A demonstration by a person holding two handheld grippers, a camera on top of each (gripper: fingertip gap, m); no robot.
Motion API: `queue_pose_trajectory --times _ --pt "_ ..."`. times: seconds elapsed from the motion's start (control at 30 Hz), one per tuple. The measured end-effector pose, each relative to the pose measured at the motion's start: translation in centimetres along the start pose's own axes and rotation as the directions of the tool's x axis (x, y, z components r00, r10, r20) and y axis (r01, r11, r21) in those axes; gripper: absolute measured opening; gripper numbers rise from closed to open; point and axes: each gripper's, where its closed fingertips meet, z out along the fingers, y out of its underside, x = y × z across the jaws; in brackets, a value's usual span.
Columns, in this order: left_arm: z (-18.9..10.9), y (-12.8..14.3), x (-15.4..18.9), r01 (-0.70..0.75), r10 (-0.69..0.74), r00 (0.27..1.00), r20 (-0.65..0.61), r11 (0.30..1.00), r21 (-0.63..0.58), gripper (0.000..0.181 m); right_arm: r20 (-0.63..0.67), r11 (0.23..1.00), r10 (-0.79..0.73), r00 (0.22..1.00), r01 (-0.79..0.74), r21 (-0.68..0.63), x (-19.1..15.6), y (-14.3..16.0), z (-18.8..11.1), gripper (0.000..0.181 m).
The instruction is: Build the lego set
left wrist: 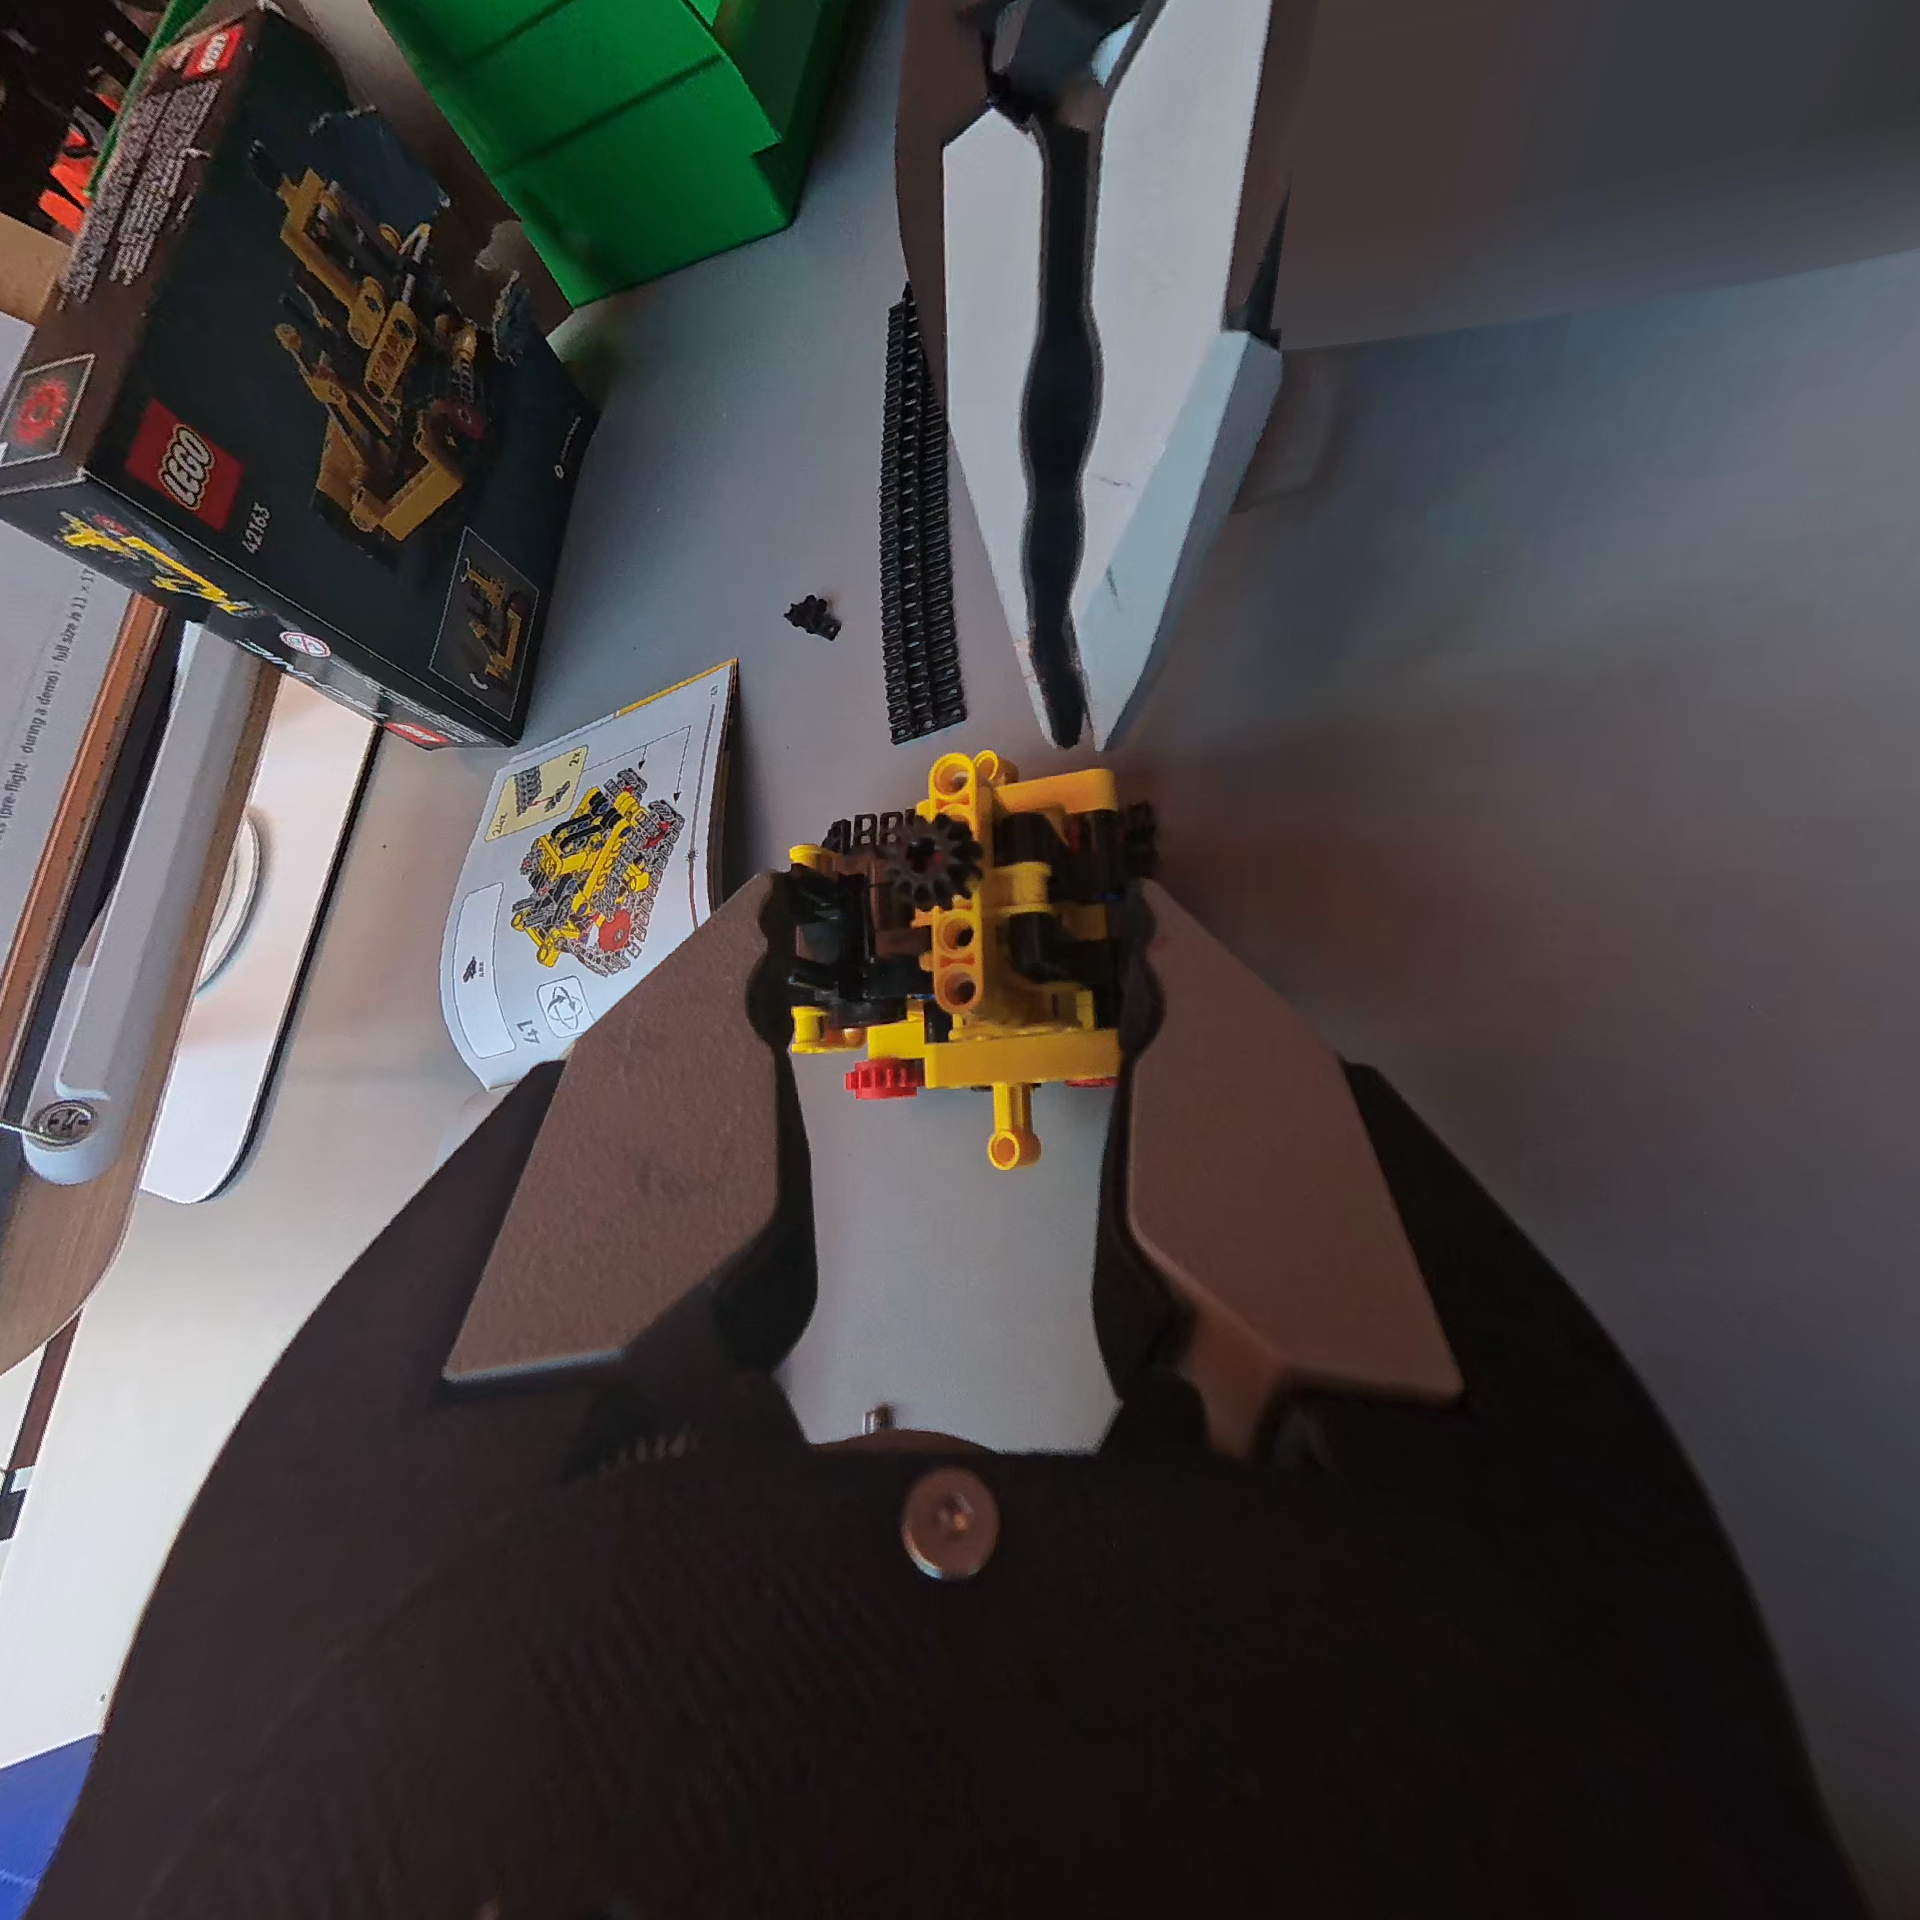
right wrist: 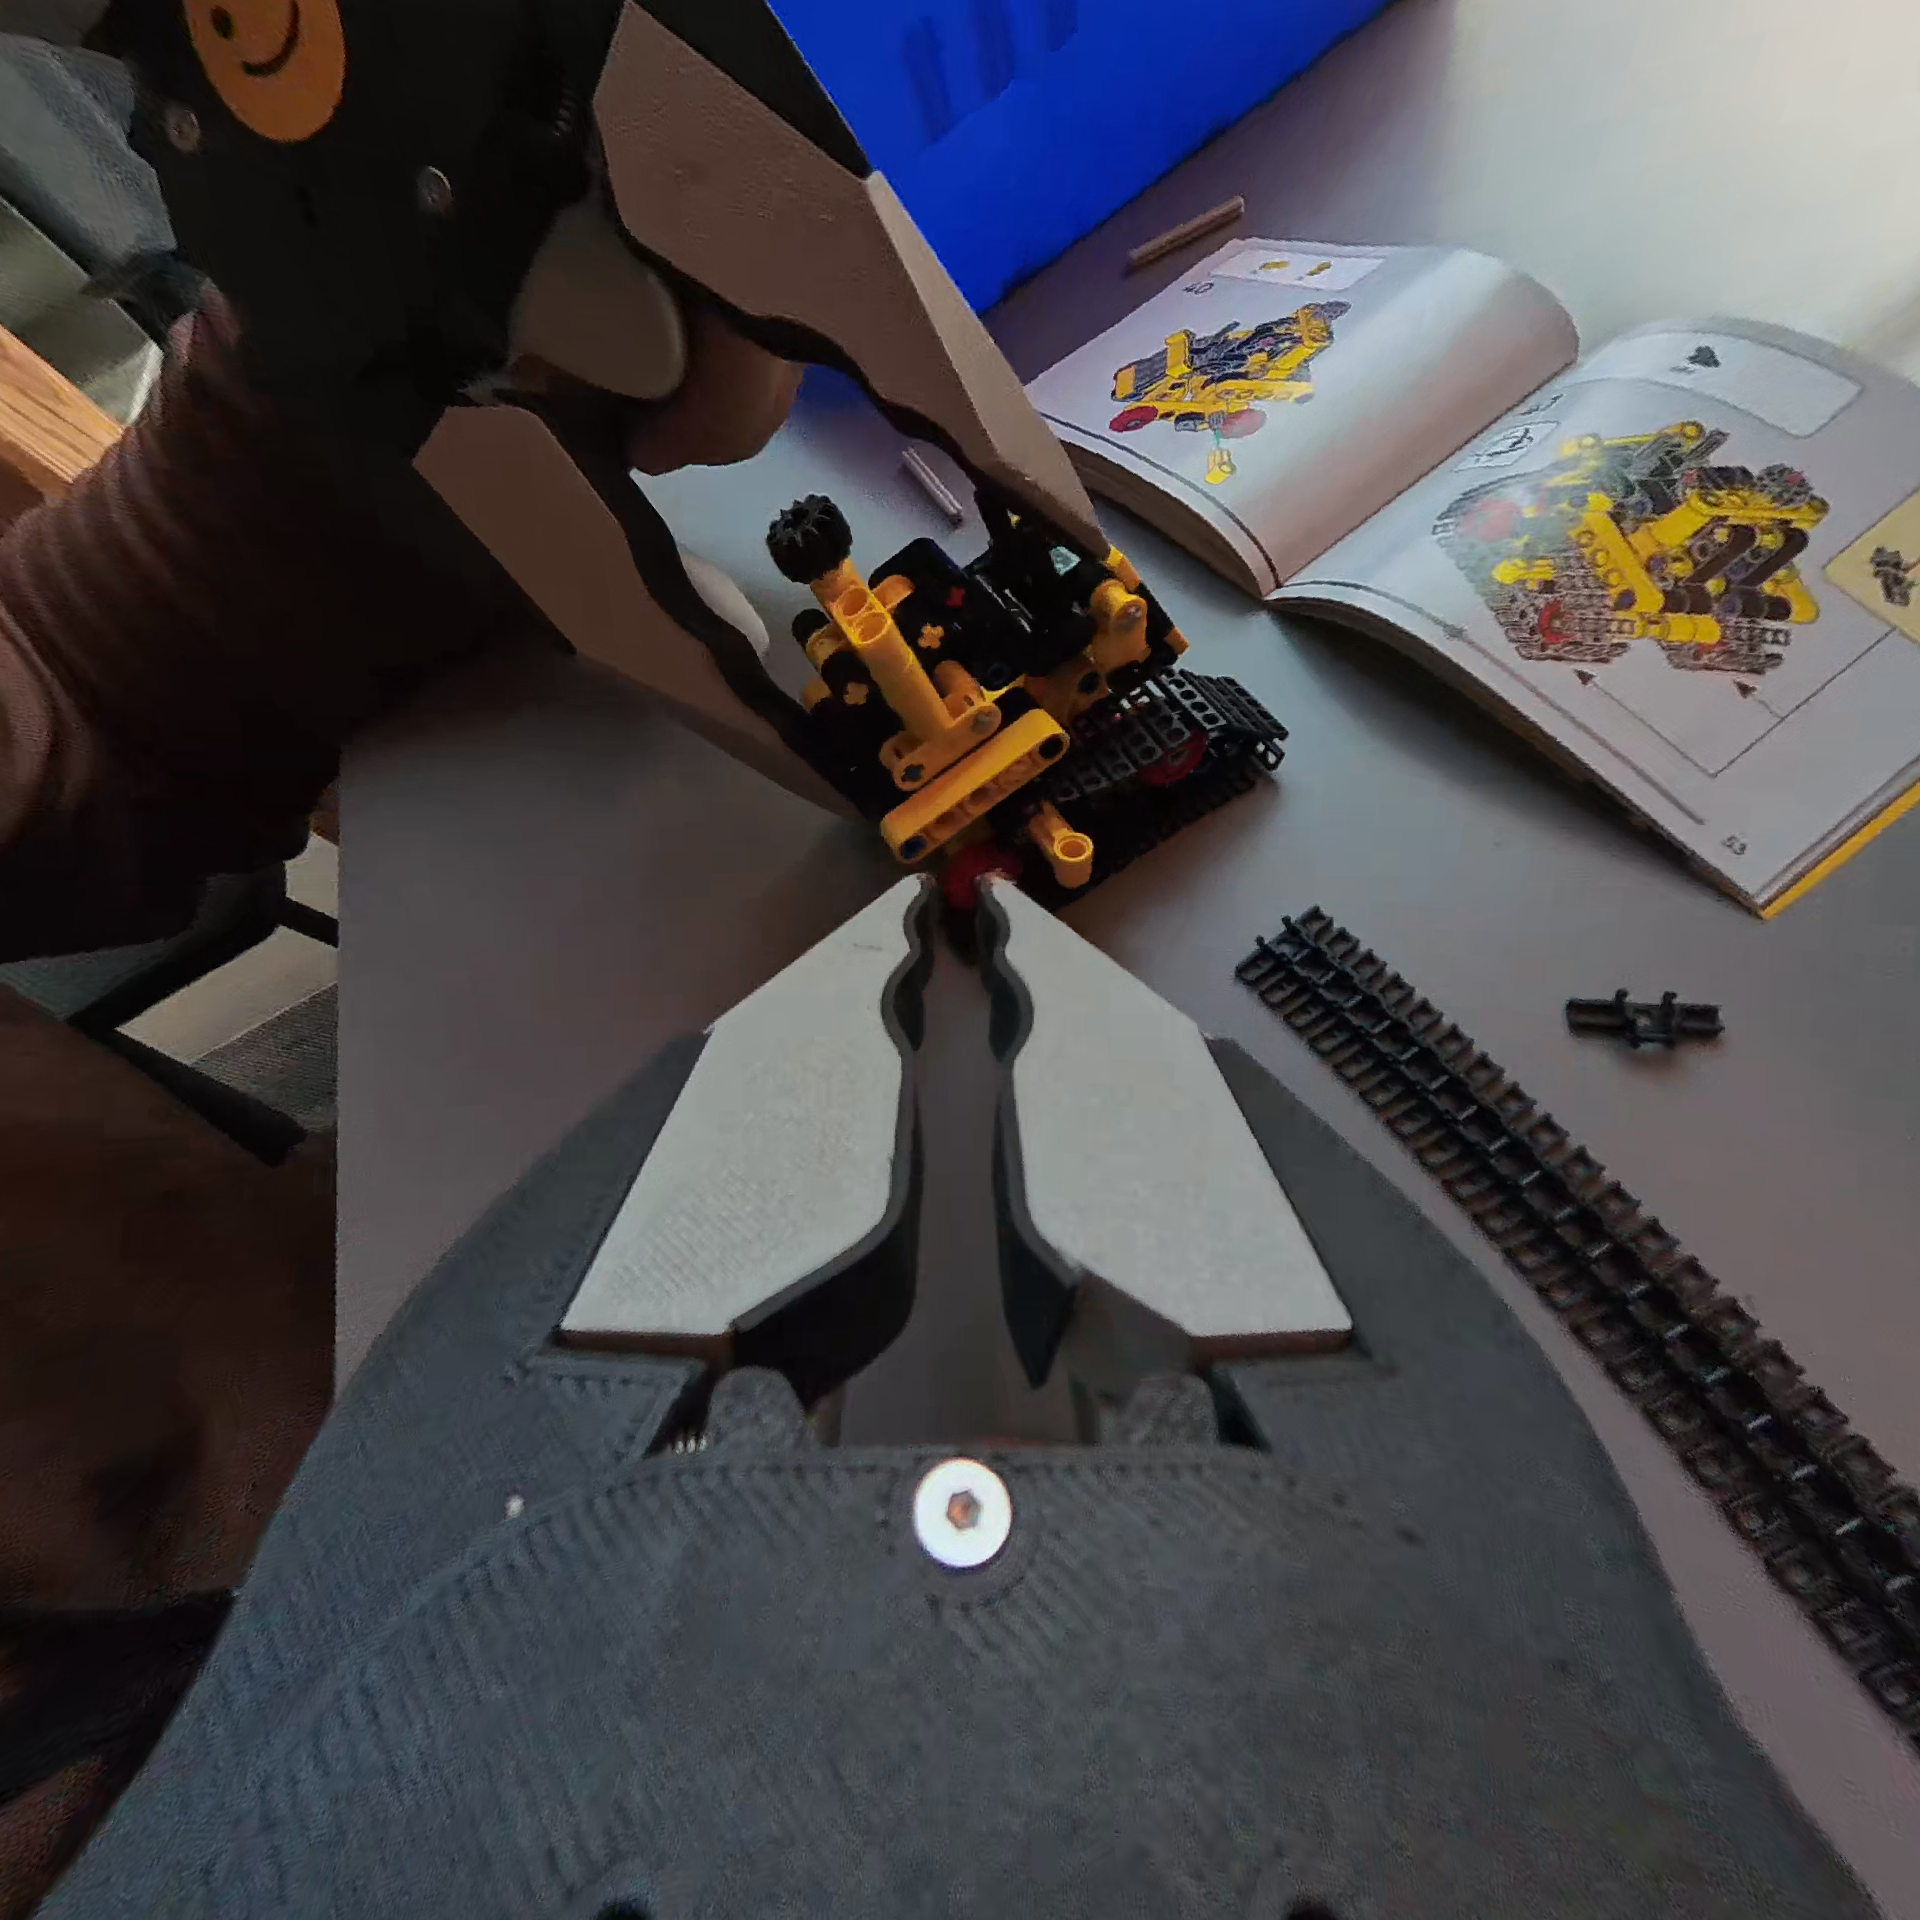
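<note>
The half-built yellow and black lego model [left wrist: 997,935] stands on the grey table, with a black track fitted on one side [right wrist: 1174,727]. My left gripper [left wrist: 956,904] is shut on the model, one finger on each side; it also shows in the right wrist view [right wrist: 951,665]. My right gripper [right wrist: 961,896] is pinched on a small red part [right wrist: 971,871] at the model's near end. In the left wrist view the right gripper [left wrist: 1065,727] comes down from the top and touches the model's far edge.
A loose black track strip [right wrist: 1558,1247] [left wrist: 916,520] and a small black connector [right wrist: 1642,1018] [left wrist: 812,615] lie beside the model. The open instruction booklet [right wrist: 1455,540] [left wrist: 592,894], the set's box [left wrist: 291,364], a green bin [left wrist: 623,135] and a blue bin [right wrist: 1039,104] surround them. My two grippers' fingertips are within a few centimetres of each other. From the right gripper's tips to the small black connector [right wrist: 1642,1018] is close to 11 centimetres. It is also in sight in the left wrist view [left wrist: 810,607].
</note>
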Motion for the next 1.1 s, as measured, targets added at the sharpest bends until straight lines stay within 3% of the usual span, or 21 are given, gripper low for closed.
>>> queue_pose_trajectory --times 0.57,1.1 --pt "0.0 0.0 0.1 0.013 -0.013 1.0 -0.01 1.0 0.008 0.06 -0.114 0.987 -0.16 0.981 0.155 -0.051 0.9 -0.1 1.0 0.003" --pt "0.0 -0.1 0.2 0.011 -0.011 1.0 -0.013 1.0 0.009 0.06 -0.093 0.988 -0.143 0.985 0.137 -0.067 1.0 0.0 1.2 0.0"
